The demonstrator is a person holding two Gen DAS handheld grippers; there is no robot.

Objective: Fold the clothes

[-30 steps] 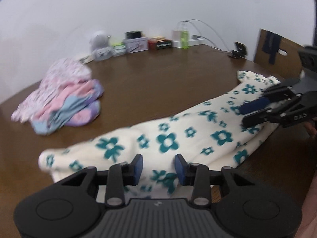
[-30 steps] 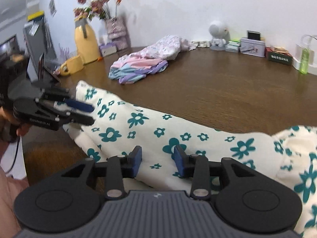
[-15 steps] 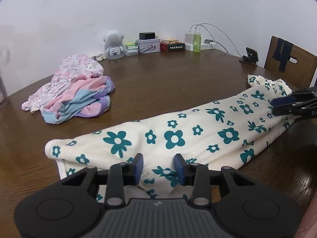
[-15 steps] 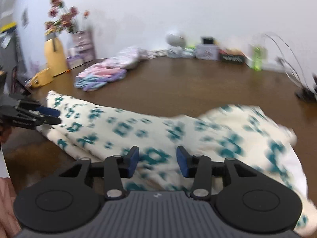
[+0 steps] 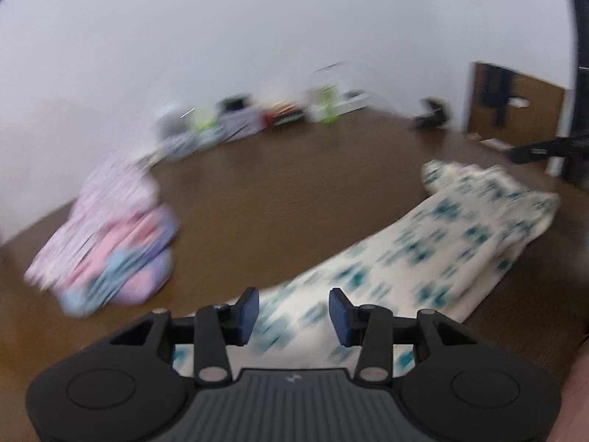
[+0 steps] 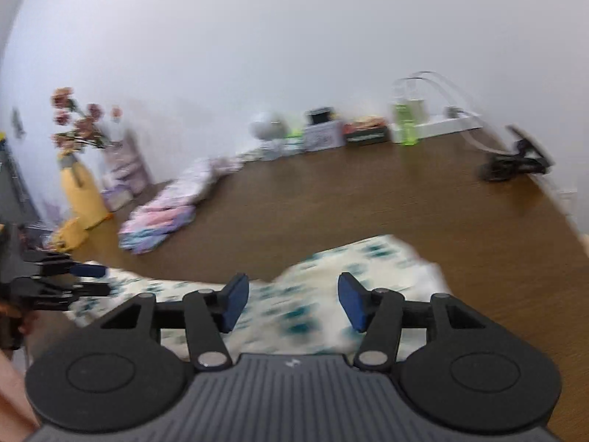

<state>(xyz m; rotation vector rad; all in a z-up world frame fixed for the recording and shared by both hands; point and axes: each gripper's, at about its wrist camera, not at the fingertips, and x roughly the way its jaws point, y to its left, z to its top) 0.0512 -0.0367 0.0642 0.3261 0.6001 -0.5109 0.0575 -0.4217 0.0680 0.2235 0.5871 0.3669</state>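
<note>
Cloth: cream garment with teal flowers, lying in a long band across the near edge of the worktop; one end under the left gripper, the other bunched toward the right side. Both views are motion-blurred.
Left gripper: jaws wide apart, nothing between the pads; cloth lies below and beyond them, contact not clear.
Right gripper: jaws wide apart, empty; it looks down on the bunched end of the cloth.
Change, left view: half a second ago this camera was steady, with the cloth flat and sharp; now the whole view smears, so the left gripper is on the move. The right gripper, then at the far end of the cloth, now sits higher and off it at the frame edge.
Change, right view: jaws stand a little wider than a second ago; the far end of the cloth looks more heaped than before.
Reading: both grippers appear to have let go after laying the cloth out lengthwise; a lengthwise fold seems done, judging by the narrow band.
Next, by judgement: re-grip the two ends or corners for a crosswise fold; the heaped right end may want smoothing first.
Other clothes: pink-and-lilac pile well apart, at the far left of the worktop.
</note>
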